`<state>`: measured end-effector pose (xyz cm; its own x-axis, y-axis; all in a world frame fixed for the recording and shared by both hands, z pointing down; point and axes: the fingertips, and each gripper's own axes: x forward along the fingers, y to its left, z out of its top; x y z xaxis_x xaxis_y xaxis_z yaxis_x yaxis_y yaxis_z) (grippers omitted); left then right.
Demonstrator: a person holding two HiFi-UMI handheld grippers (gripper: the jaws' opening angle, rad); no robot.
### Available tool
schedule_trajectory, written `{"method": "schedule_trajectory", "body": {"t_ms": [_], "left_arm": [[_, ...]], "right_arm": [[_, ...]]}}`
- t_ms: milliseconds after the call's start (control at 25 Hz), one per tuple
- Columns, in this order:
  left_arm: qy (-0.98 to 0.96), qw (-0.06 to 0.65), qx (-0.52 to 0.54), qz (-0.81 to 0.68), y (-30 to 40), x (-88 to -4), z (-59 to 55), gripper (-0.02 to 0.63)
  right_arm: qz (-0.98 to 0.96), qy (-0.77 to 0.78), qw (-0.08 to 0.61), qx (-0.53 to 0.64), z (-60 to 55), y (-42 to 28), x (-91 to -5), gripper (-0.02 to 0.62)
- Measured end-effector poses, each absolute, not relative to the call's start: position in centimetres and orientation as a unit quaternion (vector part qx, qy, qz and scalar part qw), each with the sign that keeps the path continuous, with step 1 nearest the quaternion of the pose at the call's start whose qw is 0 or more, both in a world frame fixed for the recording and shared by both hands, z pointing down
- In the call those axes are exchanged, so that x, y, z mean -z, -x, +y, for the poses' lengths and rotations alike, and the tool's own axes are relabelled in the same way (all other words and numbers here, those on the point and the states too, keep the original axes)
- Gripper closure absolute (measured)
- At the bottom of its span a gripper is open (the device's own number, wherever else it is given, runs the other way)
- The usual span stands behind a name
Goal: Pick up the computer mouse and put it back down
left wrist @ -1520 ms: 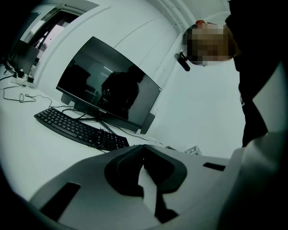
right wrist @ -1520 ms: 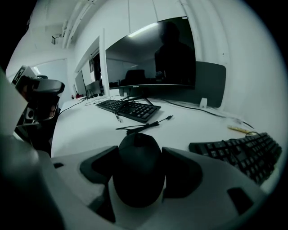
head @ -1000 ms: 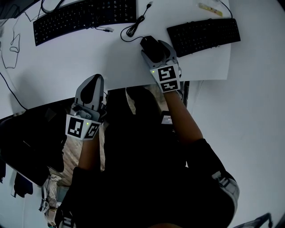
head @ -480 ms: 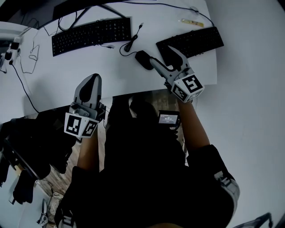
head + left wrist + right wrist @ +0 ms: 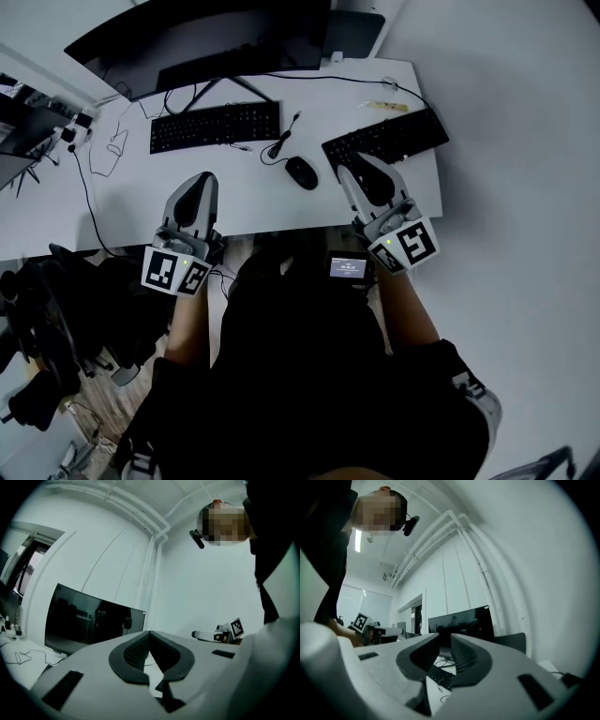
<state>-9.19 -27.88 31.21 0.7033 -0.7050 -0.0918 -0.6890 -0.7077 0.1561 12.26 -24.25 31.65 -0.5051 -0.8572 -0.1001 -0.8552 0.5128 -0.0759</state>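
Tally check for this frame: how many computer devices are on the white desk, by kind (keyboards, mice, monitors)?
Keyboards: 2
Mouse: 1
Monitor: 1
Total: 4

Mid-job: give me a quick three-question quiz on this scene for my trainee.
1. True or false: the mouse is held in the right tool.
2. What stands on the desk behind the left keyboard?
3. The mouse lies: A) on the left keyboard; B) on the bare desk; C) on the floor.
Key: 1 false: it lies free, and the right tool's jaws, which have just been closing, have nothing between them. 2 the monitor. 3 B.
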Motion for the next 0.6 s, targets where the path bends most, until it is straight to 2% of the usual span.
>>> {"method": "schedule_trajectory", "body": {"t_ms": [120, 360, 600], "left_arm": [[-0.917, 0.038, 0.079, -0.389, 9.6, -30.1, -26.7, 0.612], [-0.913, 0.026, 0.08, -0.399, 10.6, -29.7, -24.1, 0.611], [-0.918, 0.045, 0.074, -0.386, 11.1, -30.8, -22.1, 0.611]], "right_arm": [[0.865, 0.497, 0.067, 0.0, -23.0, -12.4, -31.2, 0.59], [0.864, 0.5, 0.064, 0.004, -21.3, -12.5, -32.0, 0.592], [0.855, 0.514, 0.06, 0.0, -19.1, -11.7, -32.0, 0.592]]}}
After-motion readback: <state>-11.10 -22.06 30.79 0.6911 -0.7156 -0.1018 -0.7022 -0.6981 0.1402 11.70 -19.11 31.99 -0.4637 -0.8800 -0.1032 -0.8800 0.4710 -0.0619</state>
